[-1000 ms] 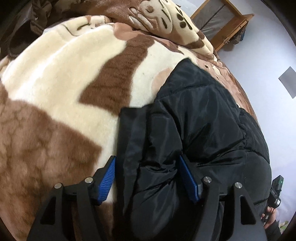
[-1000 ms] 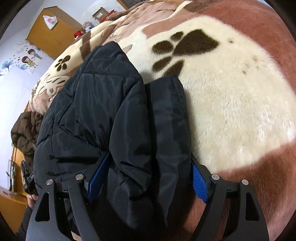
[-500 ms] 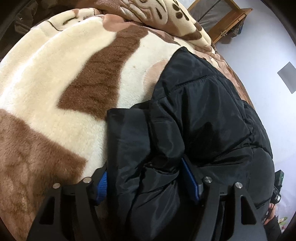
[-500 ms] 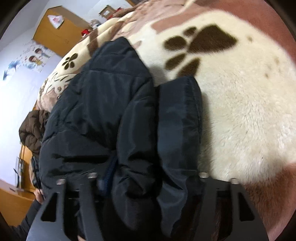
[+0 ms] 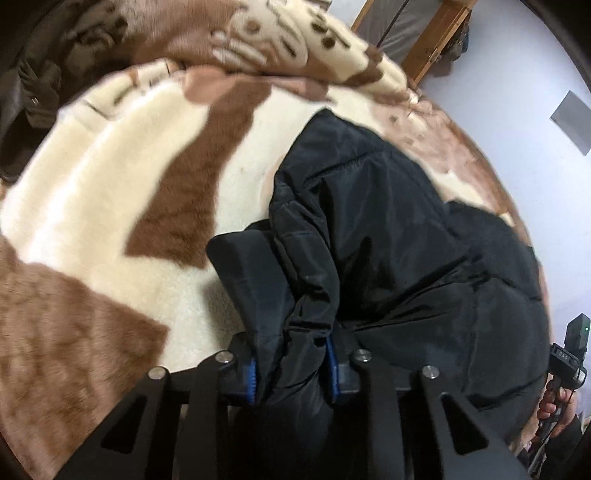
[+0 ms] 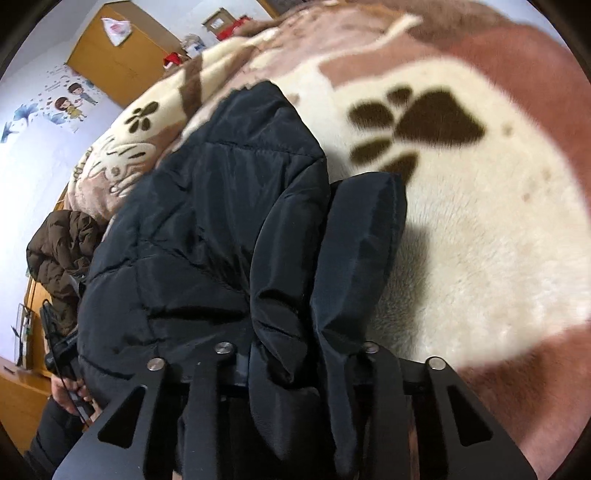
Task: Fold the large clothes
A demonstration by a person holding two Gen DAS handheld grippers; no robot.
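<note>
A black padded jacket (image 5: 388, 236) lies on a cream and brown fleece blanket (image 5: 110, 192). My left gripper (image 5: 291, 373) is shut on the jacket's near left edge, with bunched fabric between the blue pads. The jacket also shows in the right wrist view (image 6: 221, 221). My right gripper (image 6: 295, 365) is shut on the jacket's near right edge, and the fabric hides its pads. Both held edges are lifted a little above the blanket (image 6: 480, 221).
A brown jacket (image 6: 62, 251) lies at the bed's left edge. A wooden cabinet (image 6: 110, 62) stands by the far wall. A wooden frame (image 5: 417, 33) stands behind the bed. The other hand-held gripper shows at the right edge (image 5: 569, 354).
Both grippers have closed on the jacket's near edge, from open around the fabric to pinching it. The held edges have risen slightly and the views have tilted.
</note>
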